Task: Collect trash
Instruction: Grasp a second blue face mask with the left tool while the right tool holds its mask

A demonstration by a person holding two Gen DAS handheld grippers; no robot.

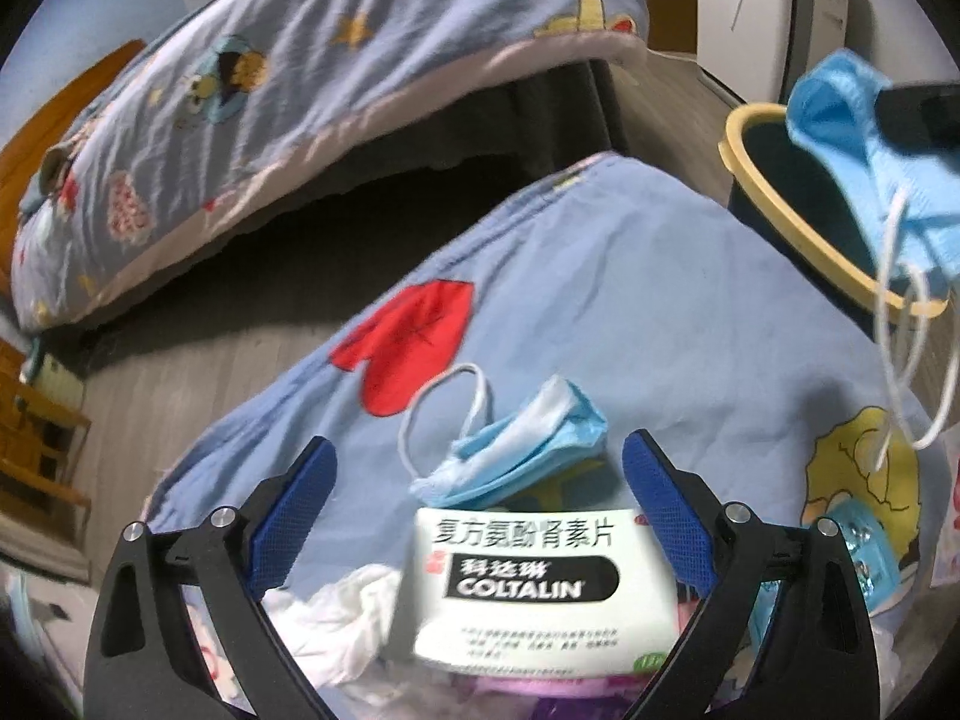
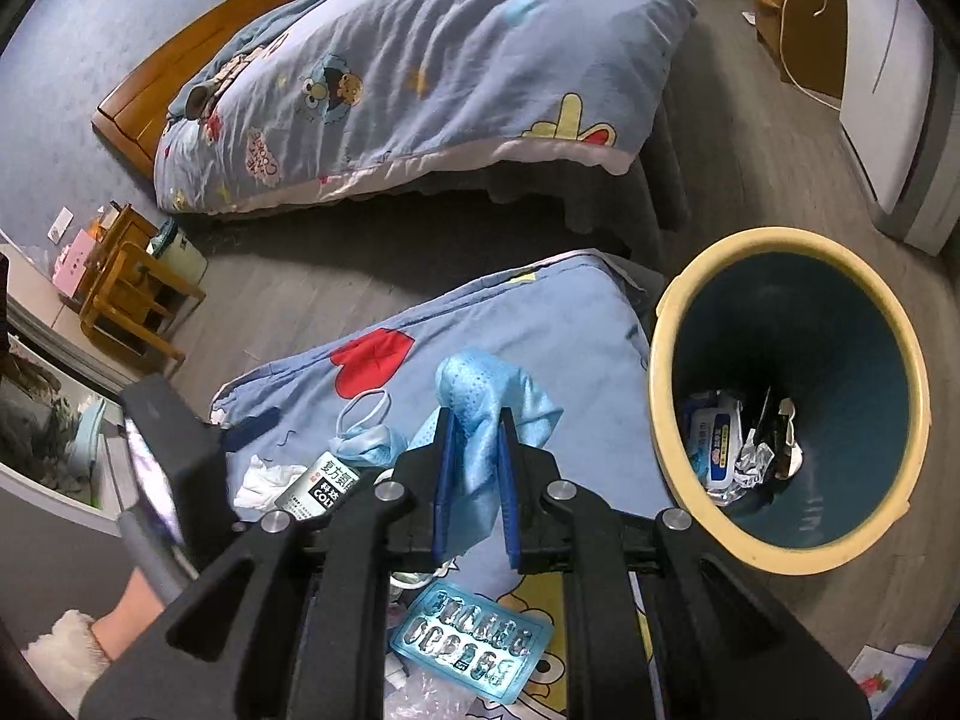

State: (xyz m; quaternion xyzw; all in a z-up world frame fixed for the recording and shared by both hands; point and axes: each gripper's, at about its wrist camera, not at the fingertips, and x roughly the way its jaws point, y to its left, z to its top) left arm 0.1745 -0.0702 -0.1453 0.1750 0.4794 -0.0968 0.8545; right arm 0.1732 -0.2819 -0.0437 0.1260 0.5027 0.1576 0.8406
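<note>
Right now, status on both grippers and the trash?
Right gripper shut on a blue face mask, beside the bin. Left gripper open over second mask and Coltalin box. Nothing blocking.

Grey wood floor [image 2: 288, 294], blue wall [image 2: 90, 42], and a wooden-framed bed [image 2: 420, 78] with a small wooden stand [image 2: 132, 294] beside it.

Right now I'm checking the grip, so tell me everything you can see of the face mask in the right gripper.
The held face mask is light blue, soft nonwoven fabric, crumpled and folded. The right gripper is shut on it, blue pads pinching its middle. It hangs above the bedspread, white ear loops dangling, beside the trash bin.
</note>
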